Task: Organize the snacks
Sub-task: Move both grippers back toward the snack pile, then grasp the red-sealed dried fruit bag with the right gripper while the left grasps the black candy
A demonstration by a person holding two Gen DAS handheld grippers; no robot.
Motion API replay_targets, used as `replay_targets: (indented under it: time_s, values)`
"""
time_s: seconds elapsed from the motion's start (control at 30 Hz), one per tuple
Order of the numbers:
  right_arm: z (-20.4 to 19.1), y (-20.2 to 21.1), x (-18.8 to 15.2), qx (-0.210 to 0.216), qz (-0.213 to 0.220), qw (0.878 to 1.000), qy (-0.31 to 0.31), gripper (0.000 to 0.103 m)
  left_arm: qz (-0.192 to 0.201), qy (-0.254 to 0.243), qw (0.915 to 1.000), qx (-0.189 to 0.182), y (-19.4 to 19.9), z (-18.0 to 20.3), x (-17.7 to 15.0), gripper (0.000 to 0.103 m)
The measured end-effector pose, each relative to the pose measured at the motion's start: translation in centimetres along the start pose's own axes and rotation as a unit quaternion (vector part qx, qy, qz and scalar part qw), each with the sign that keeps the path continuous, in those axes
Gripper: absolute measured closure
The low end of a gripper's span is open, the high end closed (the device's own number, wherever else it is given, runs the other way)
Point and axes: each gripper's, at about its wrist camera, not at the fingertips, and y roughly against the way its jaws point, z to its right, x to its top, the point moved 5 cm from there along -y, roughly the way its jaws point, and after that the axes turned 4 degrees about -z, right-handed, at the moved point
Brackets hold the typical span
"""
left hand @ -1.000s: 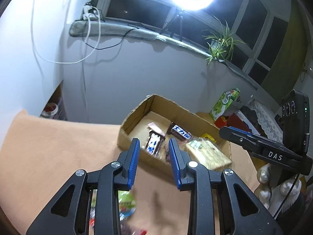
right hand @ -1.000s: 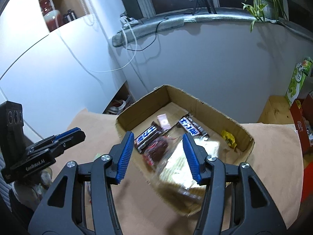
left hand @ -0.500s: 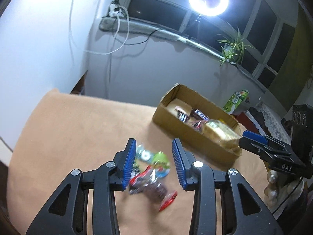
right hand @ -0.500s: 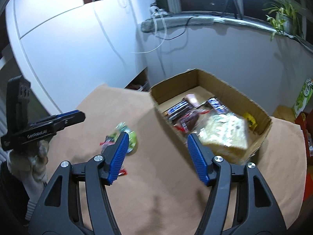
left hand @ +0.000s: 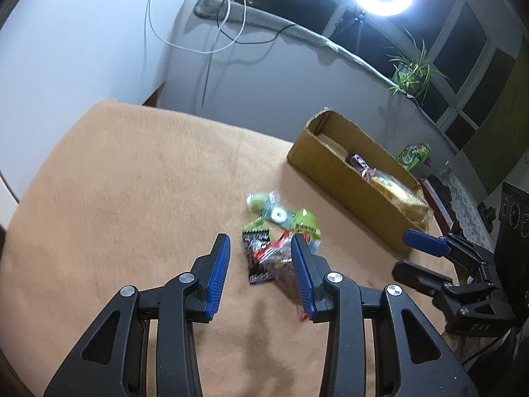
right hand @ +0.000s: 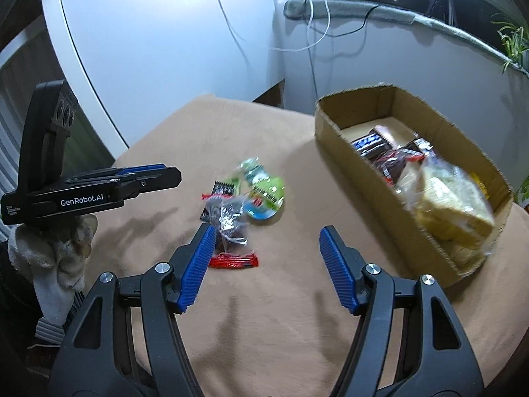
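Two claws hang over a desk (right hand: 264, 347) spread with a tan cloth, and neither holds anything. Largest of the things on it is the cardboard box (right hand: 370, 178), open-topped, near the desk's far right edge; it already carries a clear-wrapped loaf of bread (right hand: 453, 208), dark chocolate bars (right hand: 370, 142) and a red-trimmed packet. So part of the sorting looks done, and the step in hand seems to be going for the next loose snack.

What remains is a small heap of snack packets (left hand: 281, 231) lying mid-desk, well apart from the box: a green-and-white packet (right hand: 267, 192), a round blue-and-white one under it, a black sachet (left hand: 256, 254), and a clear bag of dark pieces with a red seal (right hand: 231, 231) nearest the desk's near edge.

In its own view, the left claw (left hand: 261, 274) stands narrowly parted, its fingers framing the black sachet and the clear bag, apparently above them rather than touching. The right claw (right hand: 264, 264) is parted wider, with bare cloth between its fingers and the clear bag just beside its left finger.

My guess is the next move calls for lowering one claw onto a single packet, pinching it by its edge and not dragging its neighbours, then carrying it to the box's free end.
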Motion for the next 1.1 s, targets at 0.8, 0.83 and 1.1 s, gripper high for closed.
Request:
replay_targets:
  time_s: [0.8,0.83,1.1]
  values:
    - [-2.5,-7.6,0.3,-0.003,-0.049,0.998,0.025,0.035,-0.046,0.01,0.9989,-0.002,-4.2,-1.1,-0.4,0.066]
    - [-2.4,-7.6,0.2,0.0,-0.05,0.999,0.022,0.035,-0.047,0.01,0.9989,-0.002,-4.2,-1.1,-0.5,0.066]
    - [-1.9,-7.8,-0.3,0.016,-0.056,0.998,0.01,0.057,-0.049,0.001,0.9988,-0.001,-4.5,-0.6,-0.6,0.066]
